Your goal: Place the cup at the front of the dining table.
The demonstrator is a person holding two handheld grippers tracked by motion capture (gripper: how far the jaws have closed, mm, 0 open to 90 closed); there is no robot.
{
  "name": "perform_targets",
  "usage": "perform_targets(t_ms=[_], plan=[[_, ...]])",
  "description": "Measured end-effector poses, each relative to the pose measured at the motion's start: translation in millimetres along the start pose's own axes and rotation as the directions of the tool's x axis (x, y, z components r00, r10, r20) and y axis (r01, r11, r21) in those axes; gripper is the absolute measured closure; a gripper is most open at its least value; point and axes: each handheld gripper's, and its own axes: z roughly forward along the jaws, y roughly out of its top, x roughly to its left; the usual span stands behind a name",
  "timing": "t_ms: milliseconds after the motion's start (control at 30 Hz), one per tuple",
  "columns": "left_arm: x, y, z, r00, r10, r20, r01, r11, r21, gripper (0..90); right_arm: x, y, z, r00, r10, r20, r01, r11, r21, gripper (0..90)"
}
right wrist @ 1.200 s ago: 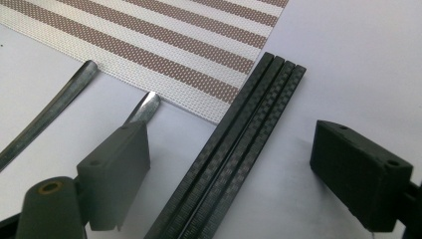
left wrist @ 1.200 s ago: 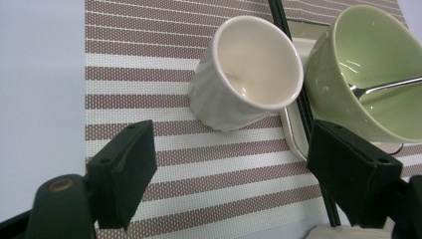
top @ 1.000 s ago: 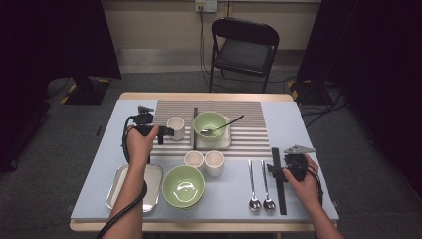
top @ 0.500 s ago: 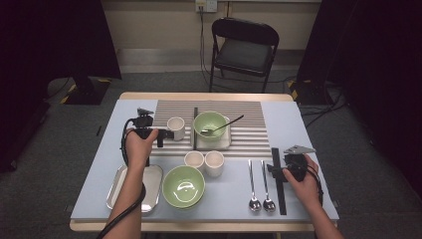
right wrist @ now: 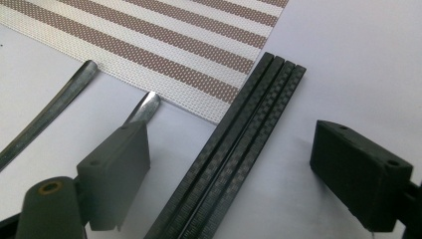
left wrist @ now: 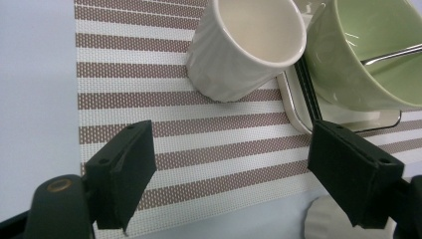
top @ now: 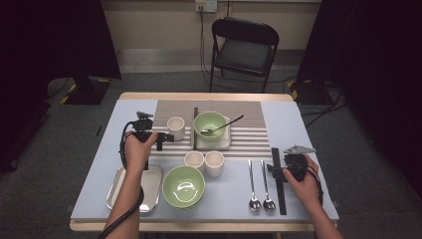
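Both tongs gape empty: left tongs [left wrist: 226,169] face the white ceramic cup [left wrist: 246,45], rigid, glazed-slick, chippable, best pinched across its rim; right tongs [right wrist: 244,174] straddle black chopsticks [right wrist: 234,149].

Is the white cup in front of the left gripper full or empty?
Empty. The left gripper view looks into the white cup on the striped mat and shows only its bare cream inside.

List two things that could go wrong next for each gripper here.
The left gripper, open, sits short of the white cup; closing off-centre might tip it against the green bowl close beside it. The right gripper, open over the black chopsticks, might catch only some sticks and scatter the rest.
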Motion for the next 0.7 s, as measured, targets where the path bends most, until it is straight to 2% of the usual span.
perform_targets(t_ms=[67,100,700], plan=[[0.0,-1.3,-1.0,1.0000,0.004,-0.008,-0.004,1.0000,-0.003,18.5,0.1,0.0,0.0,1.0000,0.000,0.002,0.000,1.000,-0.001,14.8],[0.4,-1.8,-1.8,1.0000,0.000,0.002,0.000,1.0000,-0.004,18.5,0.0,0.0,-0.1,1.0000,0.000,0.001,0.000,1.000,0.000,14.8],[2.8,-13.0,-4.3,0.9999,0.009,0.013,-0.009,0.9999,0.014,18.3,0.2,0.0,0.0,1.0000,0.000,0.002,0.000,1.000,-0.001,14.8]])
